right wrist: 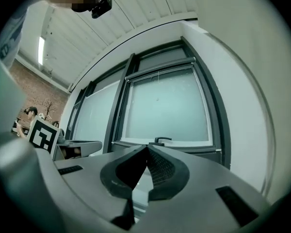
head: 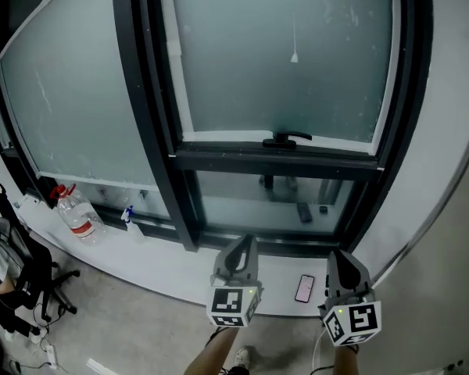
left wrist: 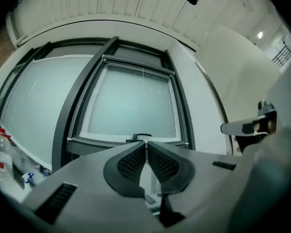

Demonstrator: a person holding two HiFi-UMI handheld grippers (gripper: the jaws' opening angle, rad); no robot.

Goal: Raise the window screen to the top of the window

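The window screen [head: 285, 61] is a pale frosted panel edged in white that fills the upper pane of the dark-framed window. Its lower white edge [head: 242, 137] sits just above a black handle [head: 286, 139]. A thin cord with a small pull [head: 295, 55] hangs in front of it. Both grippers are low, in front of the sill and apart from the window. My left gripper [head: 242, 242] is shut with nothing in it, and so is my right gripper [head: 338, 256]. The left gripper view has the left gripper [left wrist: 146, 142] pointing at the handle [left wrist: 142, 136]. The right gripper [right wrist: 147, 146] points below the handle [right wrist: 162, 140].
A phone [head: 305, 288] lies on the white sill [head: 172, 280] between the grippers. At the left of the sill stand a large water bottle [head: 76, 213] and a small spray bottle [head: 130, 216]. A black office chair [head: 27, 276] stands at the far left.
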